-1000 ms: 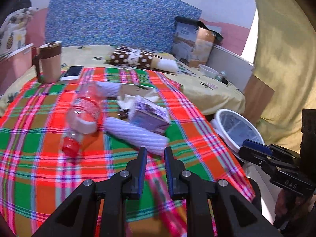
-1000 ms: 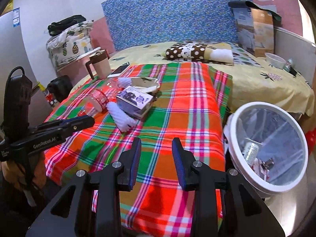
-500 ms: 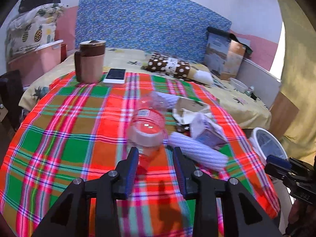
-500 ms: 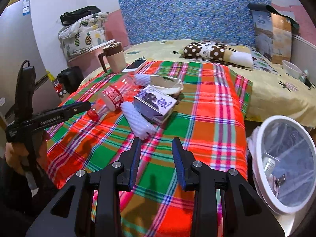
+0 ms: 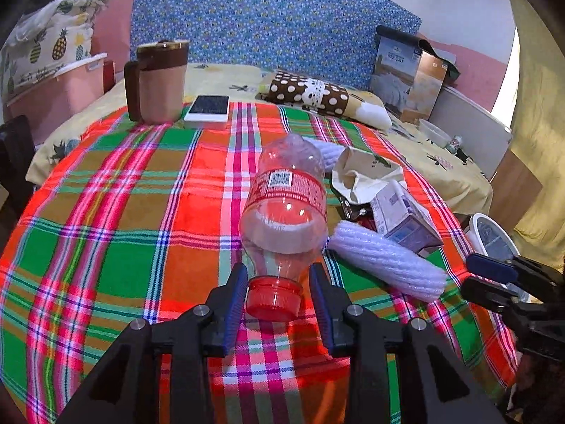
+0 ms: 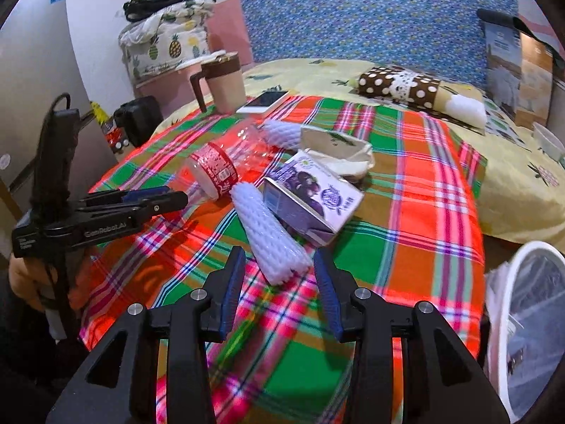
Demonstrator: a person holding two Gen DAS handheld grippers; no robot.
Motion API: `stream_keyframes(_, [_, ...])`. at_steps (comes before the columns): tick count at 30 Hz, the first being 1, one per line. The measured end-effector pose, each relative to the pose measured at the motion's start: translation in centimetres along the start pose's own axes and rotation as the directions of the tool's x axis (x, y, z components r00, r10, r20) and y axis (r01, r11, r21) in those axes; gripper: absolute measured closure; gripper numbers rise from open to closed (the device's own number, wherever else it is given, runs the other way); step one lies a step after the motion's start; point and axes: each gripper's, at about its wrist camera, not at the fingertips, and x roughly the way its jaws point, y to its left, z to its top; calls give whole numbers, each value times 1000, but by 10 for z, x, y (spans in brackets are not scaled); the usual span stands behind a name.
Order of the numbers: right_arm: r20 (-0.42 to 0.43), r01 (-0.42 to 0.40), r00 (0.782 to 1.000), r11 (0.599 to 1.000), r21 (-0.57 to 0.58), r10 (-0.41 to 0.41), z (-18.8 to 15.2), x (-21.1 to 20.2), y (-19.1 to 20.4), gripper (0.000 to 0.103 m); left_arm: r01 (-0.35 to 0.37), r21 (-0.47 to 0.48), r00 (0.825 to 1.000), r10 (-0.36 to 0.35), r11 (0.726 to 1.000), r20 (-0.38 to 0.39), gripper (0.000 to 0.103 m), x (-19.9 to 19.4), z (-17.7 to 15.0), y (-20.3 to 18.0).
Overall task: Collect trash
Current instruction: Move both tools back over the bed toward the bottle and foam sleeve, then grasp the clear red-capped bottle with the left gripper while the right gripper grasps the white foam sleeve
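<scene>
The left gripper [image 5: 277, 298] has its jaws about half open, one on either side of the red cap [image 5: 274, 298] of the bottle [image 5: 286, 208]; a sliver of cloth shows between each pad and the cap, so nothing is gripped. The bottle lies on its side on the plaid blanket [image 5: 123, 212], cap toward the camera, base away.

The right gripper [image 6: 279, 277] has jaws opening, roughly half wide, with the near end of the foam sleeve [image 6: 270, 233] between them; the pads stand clear of it and hold nothing.

The sleeve lies touching the bottle's label on one side and the carton [image 6: 310, 199] on the other. Behind the carton sits a crumpled paper bag [image 6: 335, 148] and a second foam sleeve [image 6: 282, 134]. The bin [image 6: 522, 321] stands off the bed's right edge, low at the frame border. The blanket is bare in front of both grippers and along its left half; a mug [image 5: 162, 81] and phone [image 5: 208, 107] sit at its far edge.

The left gripper's side reads "GenRobot.AI". The bottle's label print and the carton's writing are too small to read
</scene>
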Motion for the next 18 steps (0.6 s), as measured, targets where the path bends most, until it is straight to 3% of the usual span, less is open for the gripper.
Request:
stream_keyframes(13, [-80, -42, 996, 998, -40, 38, 1, 21, 5, 60, 32, -21, 999, -32, 999, -18, 70, -13, -18, 7])
stream_keyframes(14, [-82, -37, 996, 998, -43, 34, -1, 19, 6, 62, 32, -22, 999, -32, 999, -19, 70, -16, -21, 7])
stream_keyframes(16, [-79, -33, 996, 998, -46, 29, -2, 16, 8, 75, 35, -25, 999, -36, 999, -22, 70, -22, -26, 7])
stream_keyframes(18, [-79, -29, 997, 999, -41, 25, -4, 14, 6, 79, 41, -31, 999, -41, 999, -27, 70, -28, -31, 7])
